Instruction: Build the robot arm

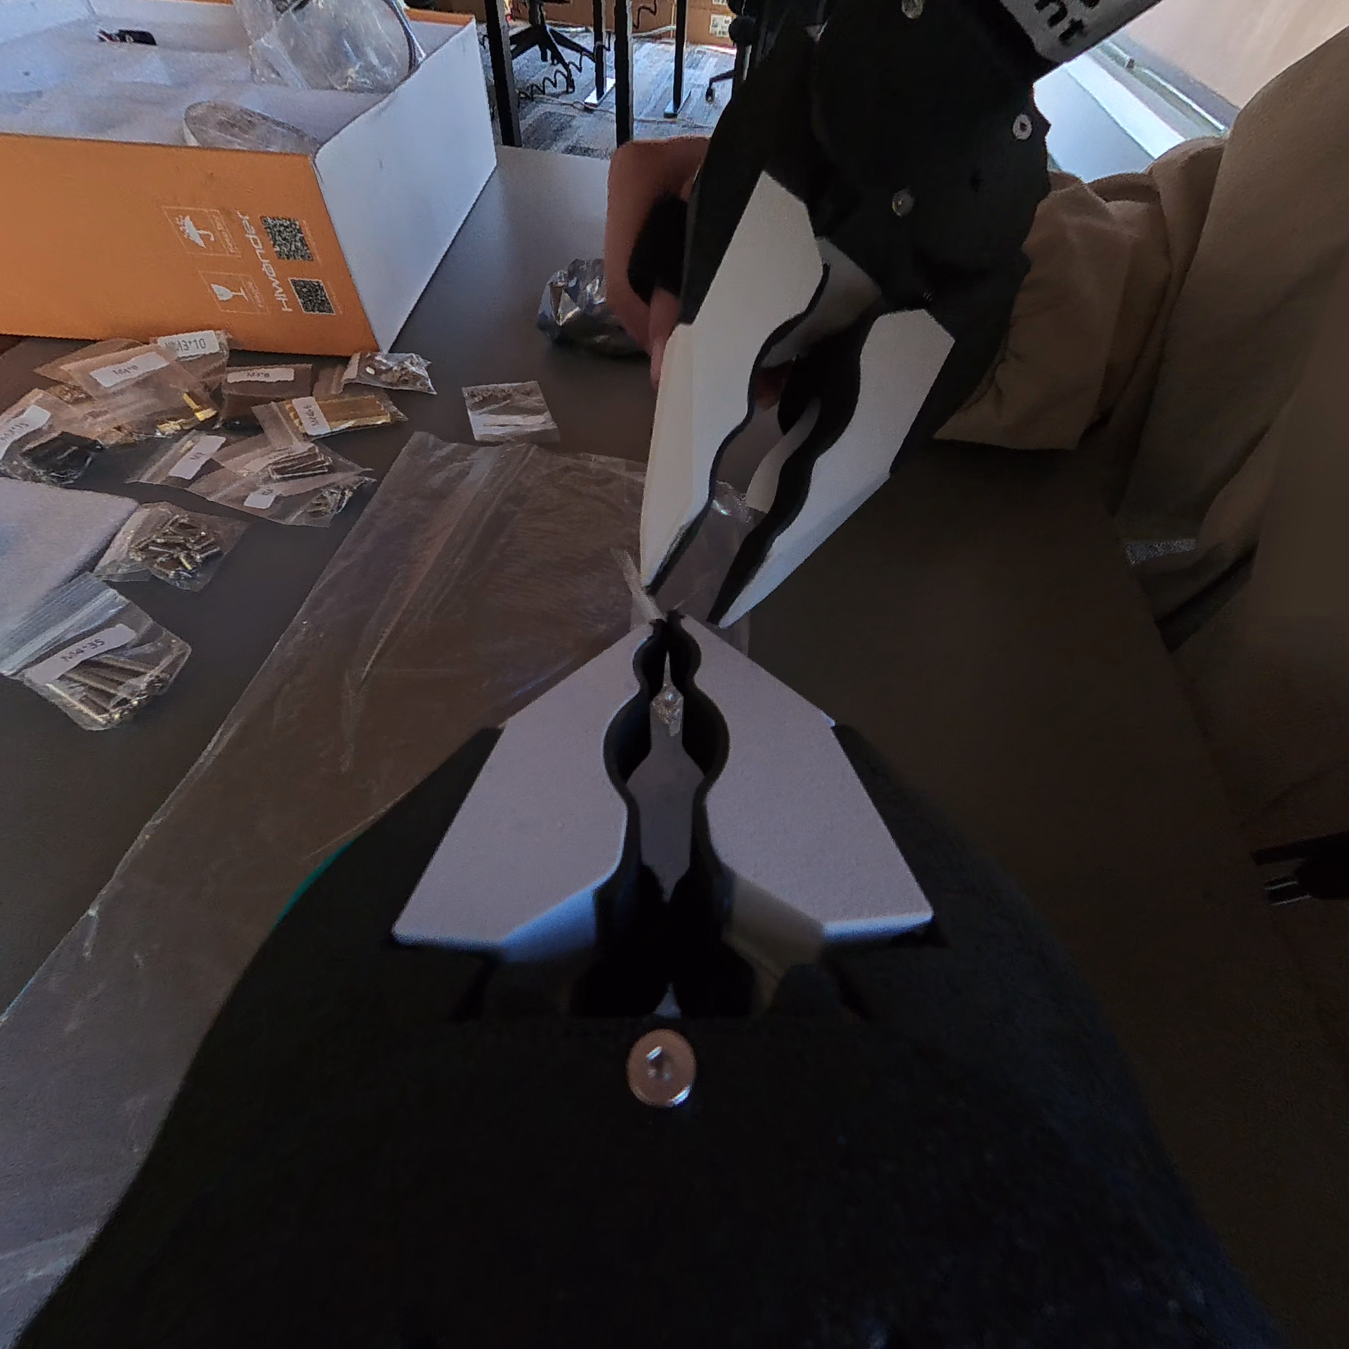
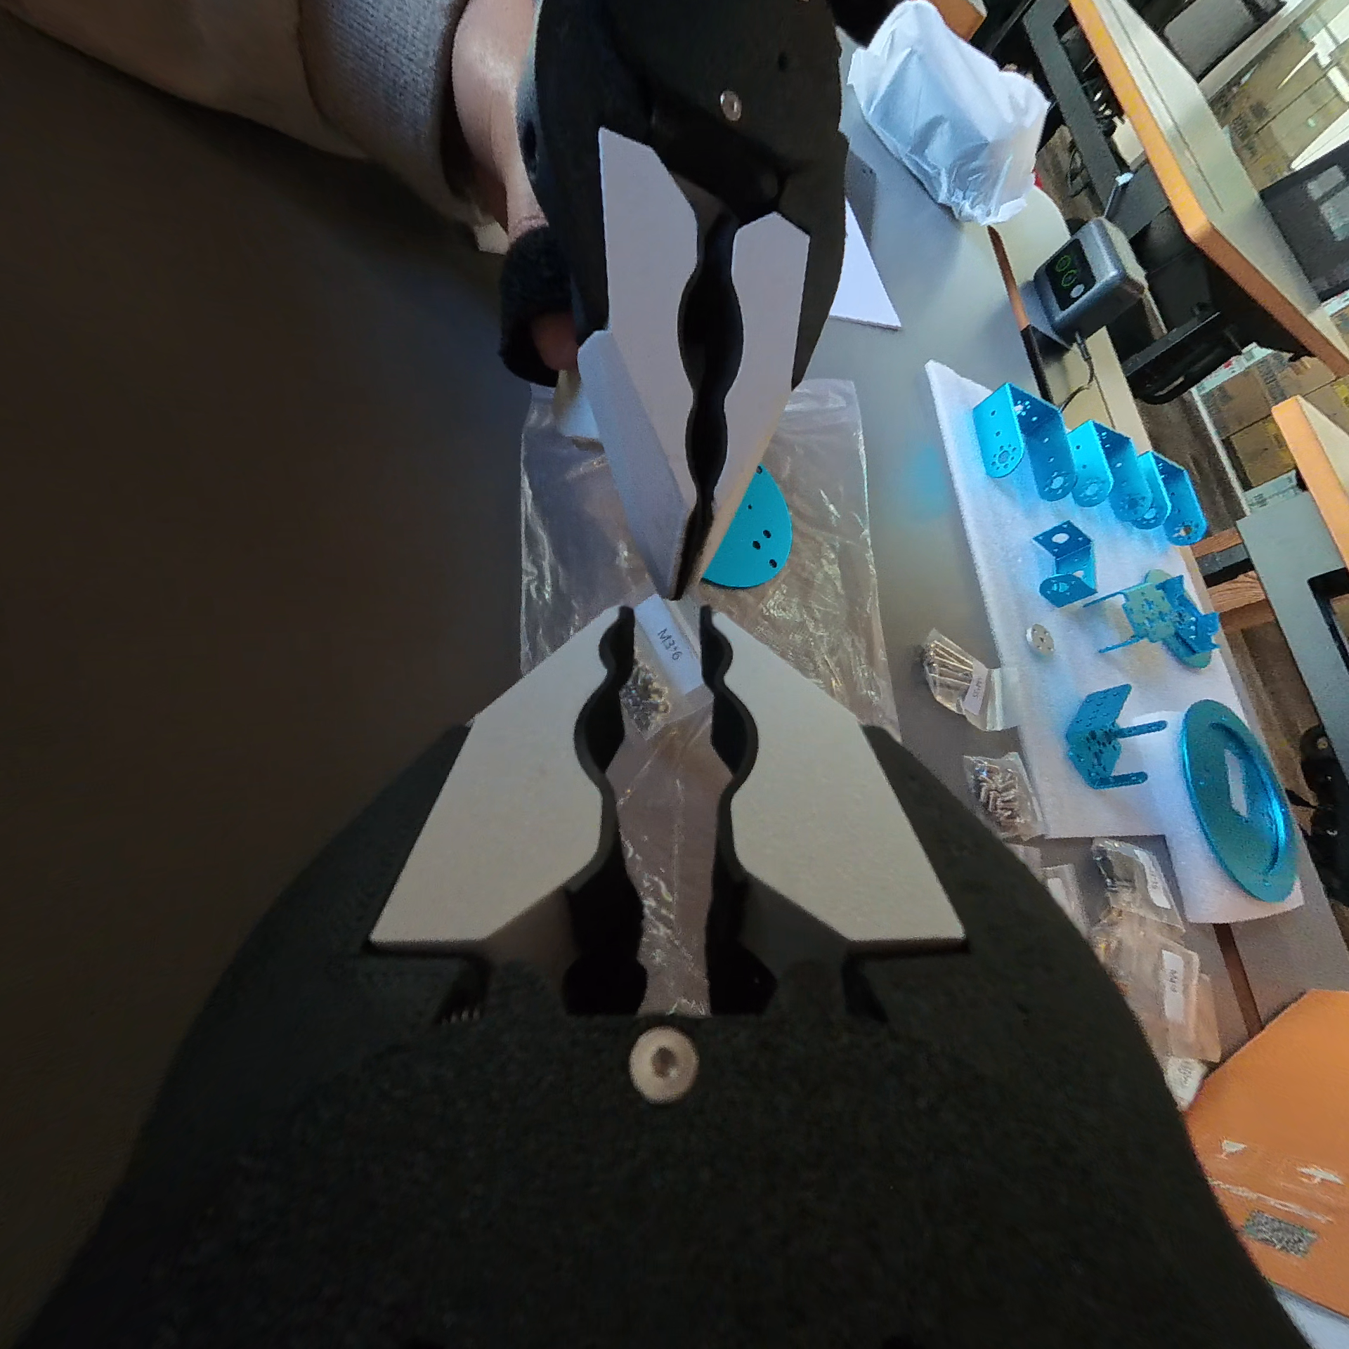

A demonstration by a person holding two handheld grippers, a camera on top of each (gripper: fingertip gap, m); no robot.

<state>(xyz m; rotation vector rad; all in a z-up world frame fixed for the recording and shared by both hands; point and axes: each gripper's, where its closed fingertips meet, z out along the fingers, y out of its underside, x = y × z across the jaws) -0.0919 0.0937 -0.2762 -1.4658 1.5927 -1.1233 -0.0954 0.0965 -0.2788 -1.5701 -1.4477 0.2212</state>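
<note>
A small clear bag of screws with a white label (image 2: 666,657) hangs between the two grippers, which meet tip to tip above the dark table (image 1: 949,730). My left gripper (image 1: 668,629) is shut, its tips pinching the top edge of the bag; it also shows from above in the right wrist view (image 2: 679,591). My right gripper (image 2: 663,617) stands a little open, with the bag lying in the gap between its fingers. In the left wrist view the right gripper (image 1: 686,602) comes down from the upper right with crinkled plastic between its fingers.
A large flat clear bag (image 1: 452,584) lies under the grippers, with a blue half-round plate (image 2: 752,540) on it. Several small screw bags (image 1: 146,438) and an orange box (image 1: 182,241) lie left. Blue brackets (image 2: 1095,474) and a blue ring (image 2: 1234,803) sit on white foam. My two grippers' fingertips are within a few centimetres of each other.
</note>
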